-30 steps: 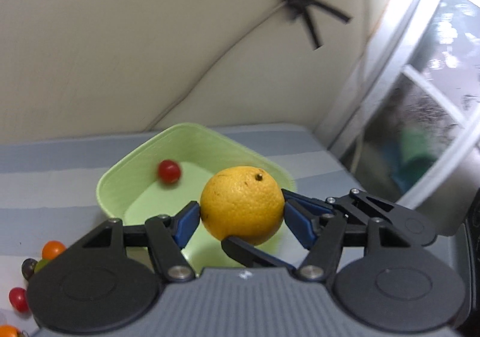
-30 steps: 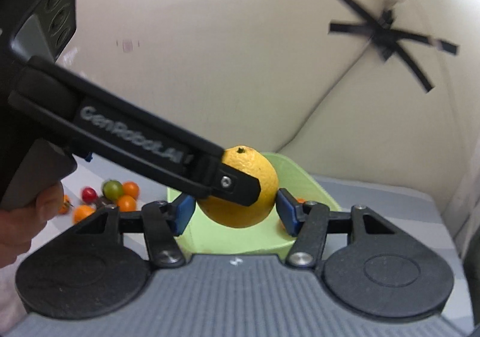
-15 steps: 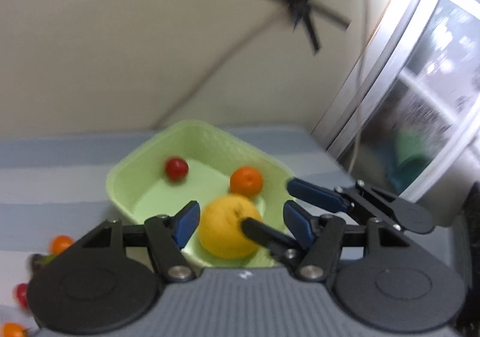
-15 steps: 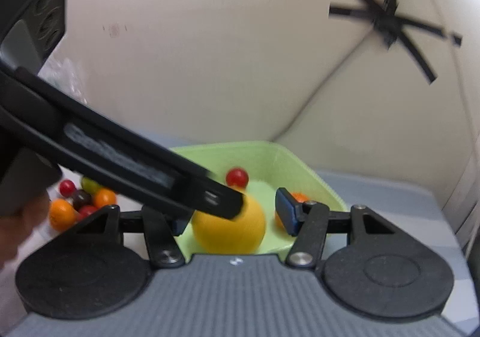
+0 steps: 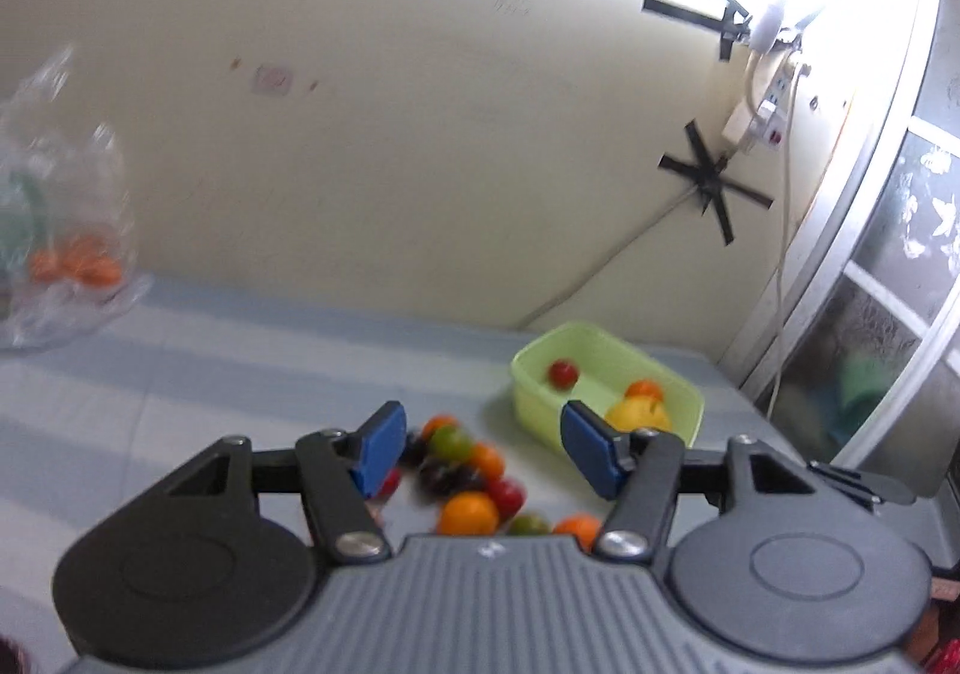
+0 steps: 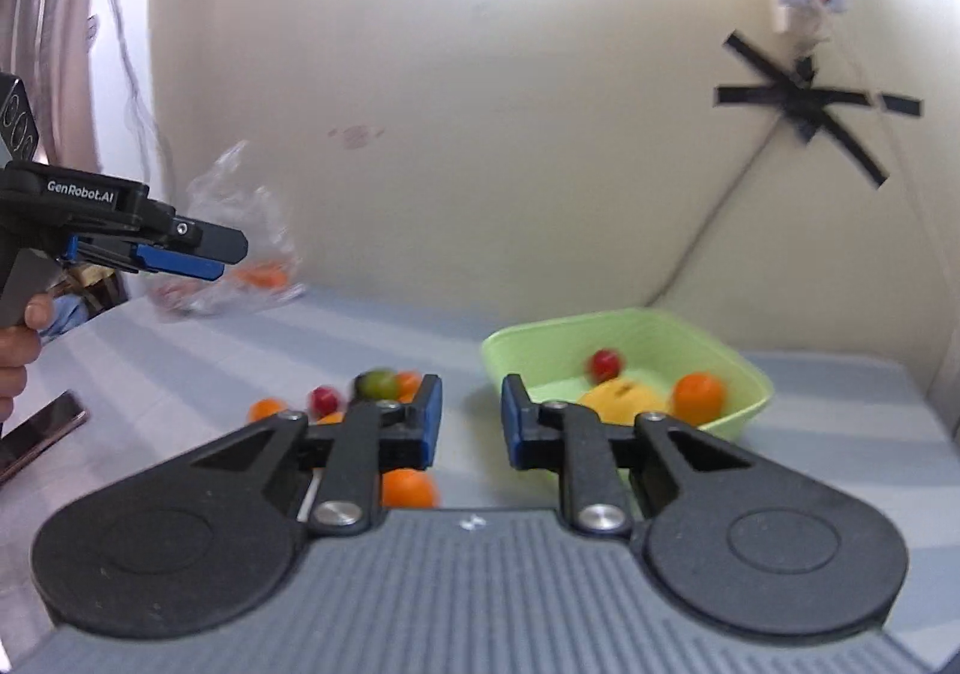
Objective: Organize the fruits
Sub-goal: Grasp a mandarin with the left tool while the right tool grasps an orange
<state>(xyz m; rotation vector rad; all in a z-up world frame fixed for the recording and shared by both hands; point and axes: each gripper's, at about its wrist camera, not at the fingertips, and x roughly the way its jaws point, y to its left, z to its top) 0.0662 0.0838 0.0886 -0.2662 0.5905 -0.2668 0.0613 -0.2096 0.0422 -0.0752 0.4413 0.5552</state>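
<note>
Blue-grey striped table (image 6: 210, 338) bearing a green tub (image 6: 744, 374), loose small fruits (image 5: 468, 470) beside the tub, a plastic bag (image 6: 240, 266) and a phone (image 6: 42, 434) well apart from it.

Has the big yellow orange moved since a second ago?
Yes. The yellow orange has gone from between the grippers, held above the green tub, down into that tub, beside a small orange fruit.

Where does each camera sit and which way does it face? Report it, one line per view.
Left wrist: on the left gripper, jaws closing on nothing; faces loose fruits, green bin, wall.
Right wrist: on the right gripper; faces the green bin; left gripper and a hand show at left.
Shared: green bin, yellow citrus, loose fruits, plastic bag.
</note>
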